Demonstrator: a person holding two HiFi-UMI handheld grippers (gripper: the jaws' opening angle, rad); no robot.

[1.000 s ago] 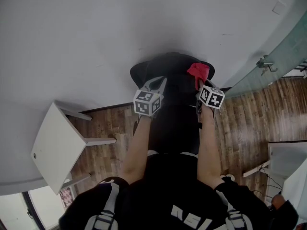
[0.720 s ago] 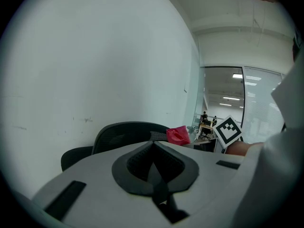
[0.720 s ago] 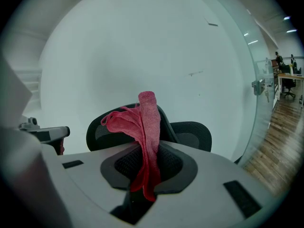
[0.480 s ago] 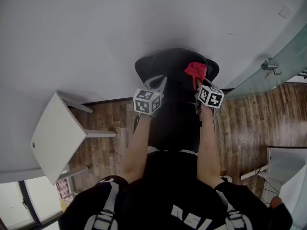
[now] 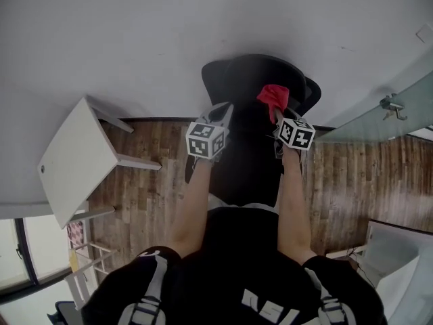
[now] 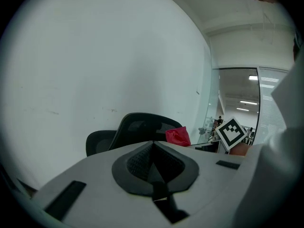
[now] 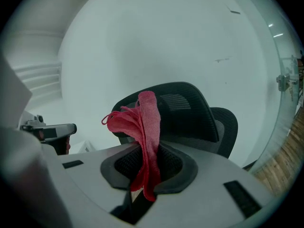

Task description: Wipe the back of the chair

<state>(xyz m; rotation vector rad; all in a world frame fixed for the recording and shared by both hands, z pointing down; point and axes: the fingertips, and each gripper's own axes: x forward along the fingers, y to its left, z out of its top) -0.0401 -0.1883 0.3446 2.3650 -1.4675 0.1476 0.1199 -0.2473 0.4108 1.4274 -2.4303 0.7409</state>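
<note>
Right gripper [image 7: 147, 167] has its jaws clamped tight on a red cloth [image 7: 142, 127]. The bunched fabric sticks up out of the pinch and a bit hangs below it. Left gripper [image 6: 153, 167] is closed too, pads pressed together with nothing between them. In the head view the right gripper [image 5: 276, 114] holds the cloth [image 5: 273, 95] up over the top right of the black mesh chair [image 5: 247, 80], while the left gripper [image 5: 223, 112] sits over the chair's left side. I can't tell whether the cloth is actually touching the backrest (in the right gripper view the chair [image 7: 190, 110] looks like it's just behind the cloth). For room, the chair stands against a plain white wall [image 5: 169, 32], with a white table [image 5: 71, 161] well off to the left and a glass partition [image 5: 379, 120] to the right. Bare wood floor [image 5: 352, 181] runs either side of the chair. The only markings are the black-and-white squares on the gripper cubes, plus some white print on the person's dark top that's cut off at the frame edge and unreadable.
</note>
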